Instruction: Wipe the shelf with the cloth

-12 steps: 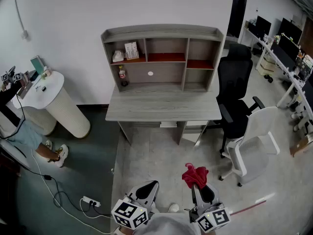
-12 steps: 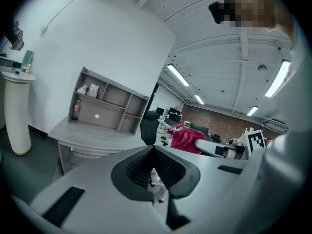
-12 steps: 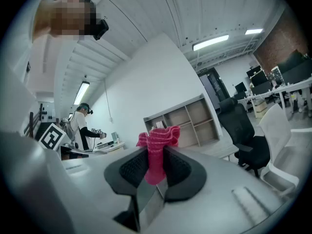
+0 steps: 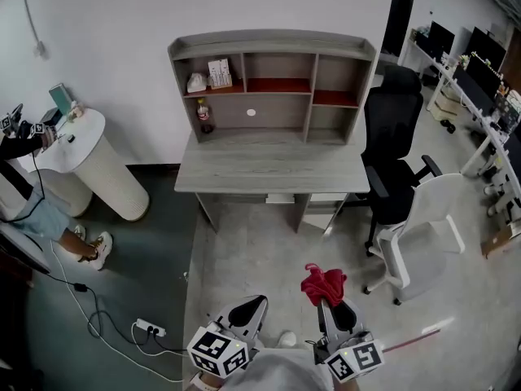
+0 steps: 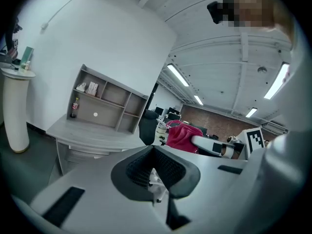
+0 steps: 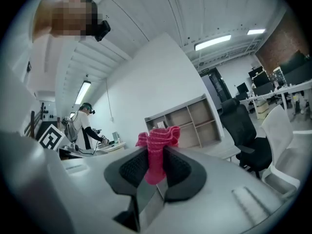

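At the bottom of the head view, the left hand-held gripper [image 4: 254,304] points up the frame with its jaws together and nothing between them. Just to its right, the right hand-held gripper [image 4: 326,306] has its jaws clamped on a red cloth [image 4: 323,283]. The cloth bunches up in ruffled folds above the jaw tips and hangs a little way down between the dark pads. Both hand-held grippers are held over the pale floor [image 4: 260,259], well apart from the furniture.

A white power strip [image 4: 149,328] lies on the darker floor at lower left.

Farther up the frame, at centre, stands a grey worktop [image 4: 269,173]. The shelf [image 4: 273,55] sits on its back edge against the white wall. The shelf has three compartments along the top and open bays below. A small bottle [image 4: 203,116] stands upright in the lower left bay, and pale items sit in the upper left compartment.

A black office chair [image 4: 399,161] stands just right of the worktop, with a white chair [image 4: 423,235] nearer, at right. A round white stand [image 4: 89,165] is at the left edge.
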Motion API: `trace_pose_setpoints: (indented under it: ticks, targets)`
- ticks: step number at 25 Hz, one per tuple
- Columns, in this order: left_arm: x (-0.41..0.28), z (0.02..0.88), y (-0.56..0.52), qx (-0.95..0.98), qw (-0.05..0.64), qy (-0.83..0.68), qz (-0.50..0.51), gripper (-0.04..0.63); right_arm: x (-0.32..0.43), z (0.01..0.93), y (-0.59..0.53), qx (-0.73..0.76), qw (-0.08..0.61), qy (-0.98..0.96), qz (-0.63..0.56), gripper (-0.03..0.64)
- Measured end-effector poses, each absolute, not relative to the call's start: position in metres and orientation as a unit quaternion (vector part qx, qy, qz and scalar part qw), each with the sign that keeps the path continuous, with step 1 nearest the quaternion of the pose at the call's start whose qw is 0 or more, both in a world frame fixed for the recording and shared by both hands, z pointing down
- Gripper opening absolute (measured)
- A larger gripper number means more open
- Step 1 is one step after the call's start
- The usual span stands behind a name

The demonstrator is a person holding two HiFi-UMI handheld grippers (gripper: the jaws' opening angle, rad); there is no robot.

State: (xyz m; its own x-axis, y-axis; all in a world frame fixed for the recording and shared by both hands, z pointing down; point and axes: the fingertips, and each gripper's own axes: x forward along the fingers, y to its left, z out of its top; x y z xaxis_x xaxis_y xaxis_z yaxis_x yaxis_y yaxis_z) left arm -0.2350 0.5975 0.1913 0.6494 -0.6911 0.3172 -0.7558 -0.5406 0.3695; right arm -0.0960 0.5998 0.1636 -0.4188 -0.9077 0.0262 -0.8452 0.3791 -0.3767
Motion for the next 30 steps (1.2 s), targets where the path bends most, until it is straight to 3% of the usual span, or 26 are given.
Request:
trace_pose_setpoints:
  ticks: [19,30]
  targets:
    - [-0.161,0.196,0.62,0.88,0.239,-0.401,0.09,0.006,-0.003,0.189,0.629,-0.556,0.099,0.803,-0.191,0.093]
    - [-0.152,0.202,0.623,0.867,0.24,-0.425,0.102,0.006,0.013,0.196,0.625,-0.528,0.108,0.818,-0.199,0.094]
